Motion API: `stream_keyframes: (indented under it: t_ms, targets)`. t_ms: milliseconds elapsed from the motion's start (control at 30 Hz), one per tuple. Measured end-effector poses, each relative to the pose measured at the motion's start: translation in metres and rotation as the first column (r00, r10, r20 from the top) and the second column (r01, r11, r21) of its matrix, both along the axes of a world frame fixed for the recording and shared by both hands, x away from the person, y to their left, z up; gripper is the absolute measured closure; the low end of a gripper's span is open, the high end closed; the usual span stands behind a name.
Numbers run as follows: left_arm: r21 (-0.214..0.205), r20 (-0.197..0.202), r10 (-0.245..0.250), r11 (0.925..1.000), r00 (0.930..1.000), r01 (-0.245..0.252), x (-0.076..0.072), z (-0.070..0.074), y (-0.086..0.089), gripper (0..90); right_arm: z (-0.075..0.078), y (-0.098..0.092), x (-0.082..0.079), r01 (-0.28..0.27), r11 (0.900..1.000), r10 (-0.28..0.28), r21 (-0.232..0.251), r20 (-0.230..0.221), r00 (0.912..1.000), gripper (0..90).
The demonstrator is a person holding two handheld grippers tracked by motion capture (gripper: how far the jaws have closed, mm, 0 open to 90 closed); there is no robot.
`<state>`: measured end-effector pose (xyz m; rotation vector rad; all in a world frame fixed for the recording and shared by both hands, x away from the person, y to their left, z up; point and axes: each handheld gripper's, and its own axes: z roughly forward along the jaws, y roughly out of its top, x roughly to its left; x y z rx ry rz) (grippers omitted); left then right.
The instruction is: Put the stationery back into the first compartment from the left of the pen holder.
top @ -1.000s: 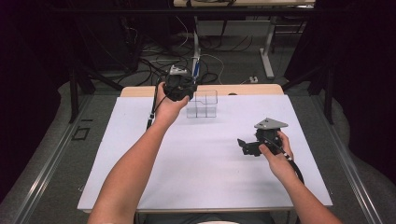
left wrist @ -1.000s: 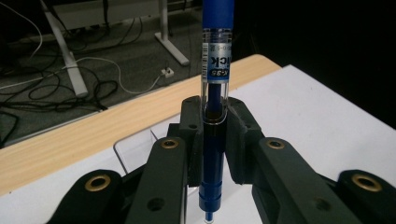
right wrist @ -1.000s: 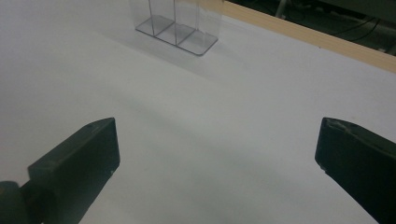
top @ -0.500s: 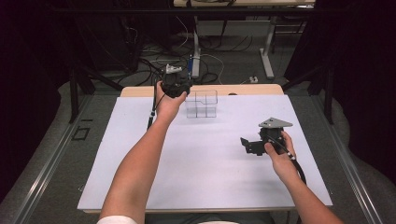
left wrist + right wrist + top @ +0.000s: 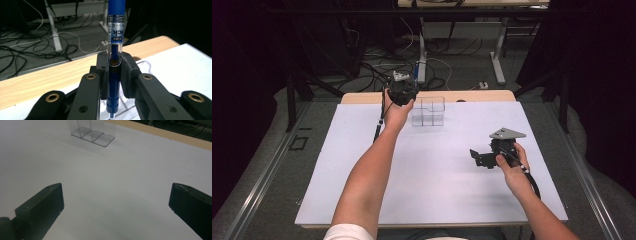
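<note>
At the table's far edge, left gripper [image 5: 111, 75] fingers clamp a blue pen [image 5: 115, 47], top cut off, right gripper [image 5: 116, 202] fingers wide apart.

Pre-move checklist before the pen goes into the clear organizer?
1. Left gripper clamped on the blue pen: ok.
2. Pen upright, tip down: ok.
3. Pen tip over a compartment of the clear organizer: cannot tell; the left gripper view shows its rim just below the tip.
4. Organizer upright on the white table: ok.
5. Right gripper open, holding nothing, apart from the organizer: ok.
</note>
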<state>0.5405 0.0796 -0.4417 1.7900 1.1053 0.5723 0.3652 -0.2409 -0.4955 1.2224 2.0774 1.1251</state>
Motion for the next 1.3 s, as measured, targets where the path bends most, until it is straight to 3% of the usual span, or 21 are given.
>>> stream_keyframes:
  t_ms: [233, 533, 800, 1100, 1300]
  targets:
    - [-0.02, -0.016, 0.022, 0.9996, 0.9996, -0.022, 0.008, -0.012, -0.002, 79.3, -0.001, -0.001, -0.001, -0.019, 0.9998, 0.019, -0.009, 0.011, 0.9998, 0.0]
    - [0.016, -0.041, 0.015, 0.9998, 0.999, -0.014, 0.012, -0.023, -0.005, 79.3, -0.002, 0.001, -0.002, -0.035, 0.9994, 0.035, -0.006, -0.006, 0.9994, 0.0]
    - [0.04, -0.067, 0.003, 0.9992, 0.9977, 0.0, 0.012, -0.027, -0.008, 79.2, -0.002, 0.003, -0.002, -0.05, 0.9986, 0.05, -0.015, -0.006, 0.9987, 0.0]
    - [0.028, -0.08, 0.012, 0.9995, 0.9967, -0.01, 0.013, -0.029, -0.005, 78.6, -0.002, 0.004, -0.003, -0.048, 0.9987, 0.048, -0.015, -0.009, 0.9988, 0.1]
    - [0.017, -0.099, 0.022, 0.9997, 0.9948, -0.02, 0.012, -0.025, 0.0, 60.5, -0.002, 0.005, -0.003, -0.049, 0.9987, 0.049, -0.016, -0.009, 0.9988, 0.1]
